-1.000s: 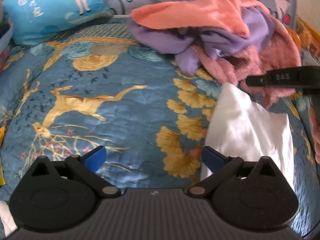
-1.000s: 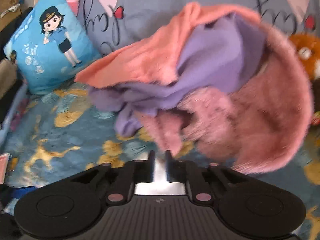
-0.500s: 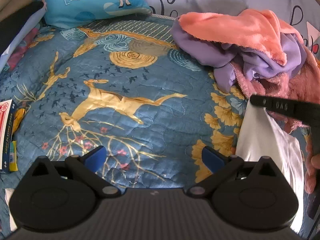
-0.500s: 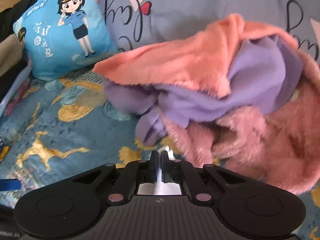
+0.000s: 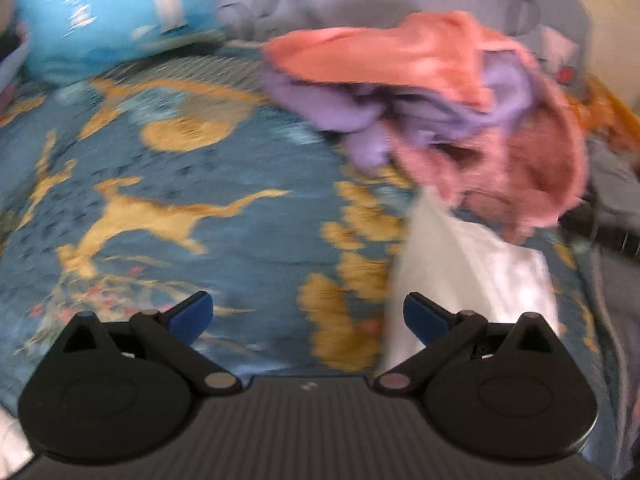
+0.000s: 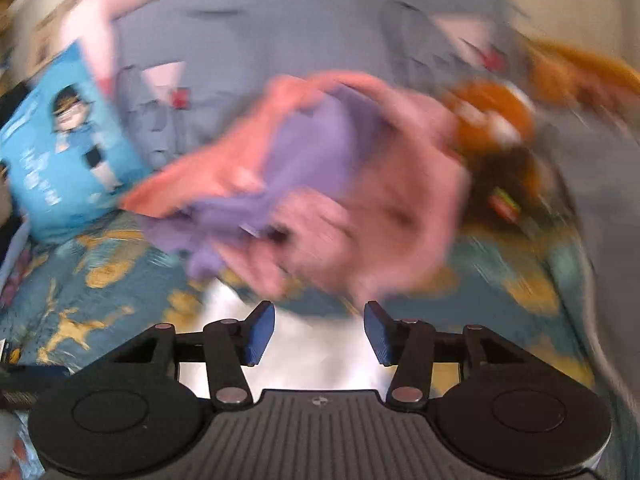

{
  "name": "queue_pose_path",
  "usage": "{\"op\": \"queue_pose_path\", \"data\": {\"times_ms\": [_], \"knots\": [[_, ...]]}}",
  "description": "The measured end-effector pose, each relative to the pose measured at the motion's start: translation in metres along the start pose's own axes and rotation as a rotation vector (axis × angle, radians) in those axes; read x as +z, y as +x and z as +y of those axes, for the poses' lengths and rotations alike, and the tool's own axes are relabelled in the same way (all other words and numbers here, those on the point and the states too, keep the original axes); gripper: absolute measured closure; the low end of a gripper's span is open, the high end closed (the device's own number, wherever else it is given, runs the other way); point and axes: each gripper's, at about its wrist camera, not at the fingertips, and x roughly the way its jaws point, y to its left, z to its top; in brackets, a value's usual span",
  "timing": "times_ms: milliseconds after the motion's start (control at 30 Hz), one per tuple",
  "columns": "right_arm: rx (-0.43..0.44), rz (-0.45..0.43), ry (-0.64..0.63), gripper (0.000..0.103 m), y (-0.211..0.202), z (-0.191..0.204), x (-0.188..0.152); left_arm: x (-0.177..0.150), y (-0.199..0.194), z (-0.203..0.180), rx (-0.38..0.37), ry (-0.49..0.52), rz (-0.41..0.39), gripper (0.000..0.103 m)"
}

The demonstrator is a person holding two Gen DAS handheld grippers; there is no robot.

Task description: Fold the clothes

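Both your tools are spread and empty: left tool (image 5: 308, 318), right tool (image 6: 319, 332). The white garment (image 5: 472, 268) lies on the bed (image 5: 224, 248) beside the fleece pile (image 5: 440, 100). Pick one garment edge only, pinching cleanly before lifting.

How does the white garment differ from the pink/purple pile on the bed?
The white garment lies flat, smooth and plain; the pile is bunched up high, fuzzy and mixes coral, purple and pink pieces. The white garment sits nearer the cameras, its far corner tucked under the pile's edge. Both rest on the blue patterned bedspread, ungripped.
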Motion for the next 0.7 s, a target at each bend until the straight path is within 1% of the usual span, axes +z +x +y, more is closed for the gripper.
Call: {"op": "queue_pose_path", "data": {"times_ms": [67,100,167,233,300,367,400,433,500,600,633,700], "knots": [[0.015,0.040,0.084,0.054,0.001,-0.022,-0.023,-0.003,-0.003,-0.013,-0.048,0.059,-0.014,0.001],[0.034,0.047,0.126,0.055,0.002,-0.030,-0.032,-0.005,-0.005,-0.021,-0.067,0.093,-0.019,0.001],[0.083,0.043,0.211,0.055,0.003,-0.045,-0.046,-0.010,-0.004,-0.037,-0.061,0.176,-0.014,0.001],[0.124,0.031,0.297,0.055,0.010,-0.052,-0.051,-0.017,0.001,-0.050,-0.026,0.243,0.002,0.001],[0.158,0.025,0.378,0.058,0.020,-0.058,-0.053,-0.020,0.007,-0.053,-0.010,0.265,0.018,0.000],[0.194,0.036,0.447,0.068,0.032,-0.064,-0.054,-0.021,0.009,-0.052,-0.014,0.251,0.029,0.000],[0.216,0.046,0.465,0.091,0.036,-0.065,-0.053,-0.021,0.010,-0.050,-0.020,0.237,0.034,0.000],[0.238,0.061,0.477,0.098,0.040,-0.066,-0.052,-0.021,0.010,-0.047,-0.027,0.221,0.041,0.000],[0.229,0.060,0.438,0.101,0.038,-0.063,-0.048,-0.021,0.014,-0.043,-0.034,0.203,0.052,0.000],[0.163,0.022,0.412,0.101,0.028,-0.063,-0.044,-0.020,0.016,-0.040,-0.036,0.194,0.061,0.000],[0.130,0.025,0.401,0.101,0.028,-0.063,-0.045,-0.020,0.017,-0.040,-0.035,0.194,0.063,0.000],[0.100,0.087,0.320,0.101,0.042,-0.056,-0.047,-0.021,0.018,-0.040,-0.032,0.194,0.069,0.000]]}}
